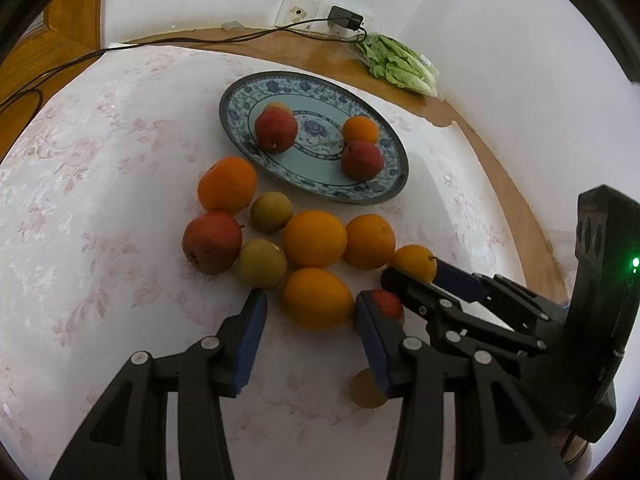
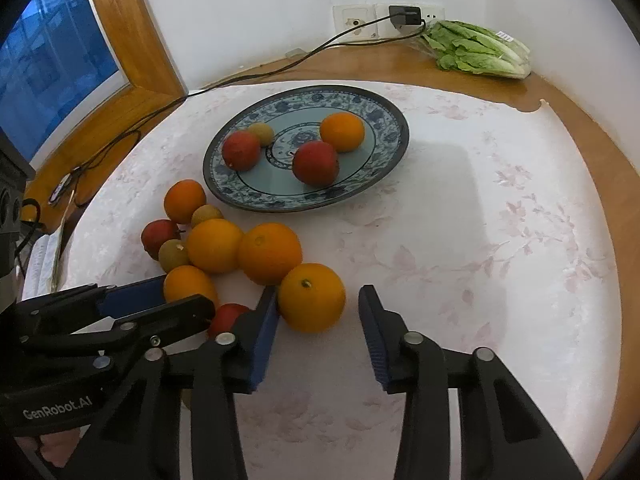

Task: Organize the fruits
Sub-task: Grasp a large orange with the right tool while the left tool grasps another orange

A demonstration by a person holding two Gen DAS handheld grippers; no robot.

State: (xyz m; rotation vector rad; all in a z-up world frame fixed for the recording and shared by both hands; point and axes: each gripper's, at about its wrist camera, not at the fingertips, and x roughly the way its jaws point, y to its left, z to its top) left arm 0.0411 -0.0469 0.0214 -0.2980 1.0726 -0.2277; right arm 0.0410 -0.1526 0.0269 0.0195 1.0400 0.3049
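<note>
A blue patterned plate (image 1: 394, 184) (image 2: 384, 168) holds two red fruits, an orange and a small green-yellow fruit. Several oranges, red fruits and green-yellow fruits lie clustered on the tablecloth in front of it. My left gripper (image 1: 310, 320) is open, its jaws on either side of an orange (image 1: 318, 298) without touching it. My right gripper (image 2: 318, 320) is open around another orange (image 2: 312, 296), whose side rests against the left finger. A small red fruit (image 1: 388, 302) (image 2: 226, 318) lies between the two grippers, partly hidden.
The table has a pale floral cloth (image 2: 480, 240) over wood. A bag of lettuce (image 2: 476, 50) lies at the back right by a wall socket with a plugged charger (image 2: 406, 14); its cable runs left across the table. A window frame (image 2: 132, 40) is at left.
</note>
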